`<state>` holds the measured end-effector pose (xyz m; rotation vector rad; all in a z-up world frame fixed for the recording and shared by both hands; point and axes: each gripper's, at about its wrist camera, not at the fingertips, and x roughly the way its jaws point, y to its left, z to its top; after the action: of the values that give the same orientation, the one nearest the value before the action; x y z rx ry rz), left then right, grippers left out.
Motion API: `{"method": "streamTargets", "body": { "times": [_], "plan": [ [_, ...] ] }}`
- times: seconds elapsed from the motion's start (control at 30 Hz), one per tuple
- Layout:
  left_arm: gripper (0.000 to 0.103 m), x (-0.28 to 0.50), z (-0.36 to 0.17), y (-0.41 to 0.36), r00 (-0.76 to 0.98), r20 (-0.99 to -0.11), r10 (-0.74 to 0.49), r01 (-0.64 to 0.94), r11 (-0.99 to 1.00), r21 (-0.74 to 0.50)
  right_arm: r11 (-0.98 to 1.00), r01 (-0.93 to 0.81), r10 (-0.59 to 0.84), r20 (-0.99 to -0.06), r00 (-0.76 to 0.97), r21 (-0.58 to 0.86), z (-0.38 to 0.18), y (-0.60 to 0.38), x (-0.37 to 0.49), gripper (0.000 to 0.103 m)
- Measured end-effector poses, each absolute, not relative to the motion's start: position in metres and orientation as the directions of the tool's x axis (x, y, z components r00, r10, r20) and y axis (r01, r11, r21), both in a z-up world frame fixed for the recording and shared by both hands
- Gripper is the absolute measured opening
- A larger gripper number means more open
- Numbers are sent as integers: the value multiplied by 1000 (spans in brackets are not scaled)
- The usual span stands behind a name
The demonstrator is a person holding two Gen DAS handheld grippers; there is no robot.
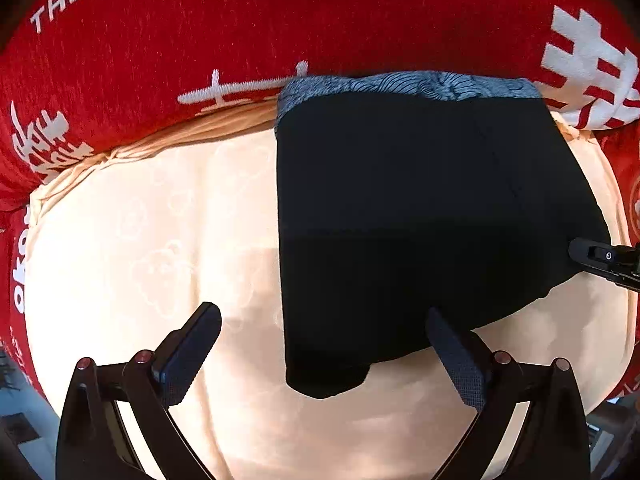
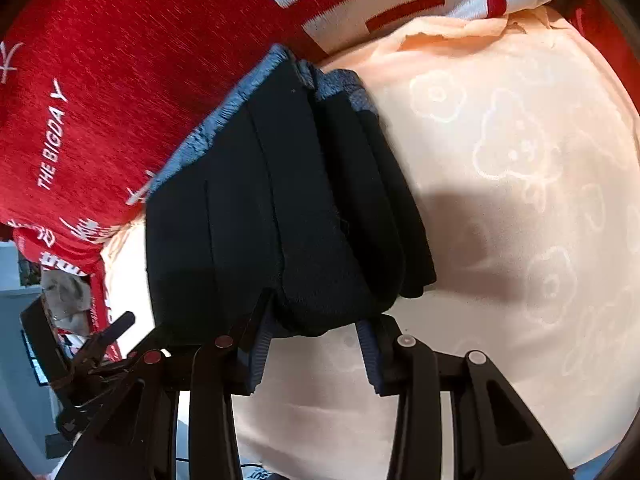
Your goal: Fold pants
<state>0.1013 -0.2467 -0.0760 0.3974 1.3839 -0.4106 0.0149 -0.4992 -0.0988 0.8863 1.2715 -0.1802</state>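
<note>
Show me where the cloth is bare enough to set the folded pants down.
Bare peach cloth lies open between the black pants and the red blanket; in the right wrist view it spreads wide on the pants' other side. It is crowded along the grey waistband, which meets the blanket, and where the right gripper straddles the folded edge.

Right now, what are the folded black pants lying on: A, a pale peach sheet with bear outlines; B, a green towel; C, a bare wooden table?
A: the folded black pants lie on the pale peach sheet, whose faint bear outlines show in the right wrist view.
</note>
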Motion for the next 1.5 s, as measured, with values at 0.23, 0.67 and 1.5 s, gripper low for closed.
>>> {"method": "streamTargets", "body": {
  "times": [0.23,0.67,1.5],
  "plan": [
    [102,107,-79,-250,130,-991,-39,497,867,31,673,571,344,-882,321,470,-99,-499,13,44],
    [102,131,-90,-240,37,-994,-102,435,897,-76,713,546,326,-898,296,439,-81,-510,-1,52],
    [102,210,-148,-228,-206,-890,-408,239,861,-450,658,417,514,-779,360,627,-128,-559,49,84]
  ]
}}
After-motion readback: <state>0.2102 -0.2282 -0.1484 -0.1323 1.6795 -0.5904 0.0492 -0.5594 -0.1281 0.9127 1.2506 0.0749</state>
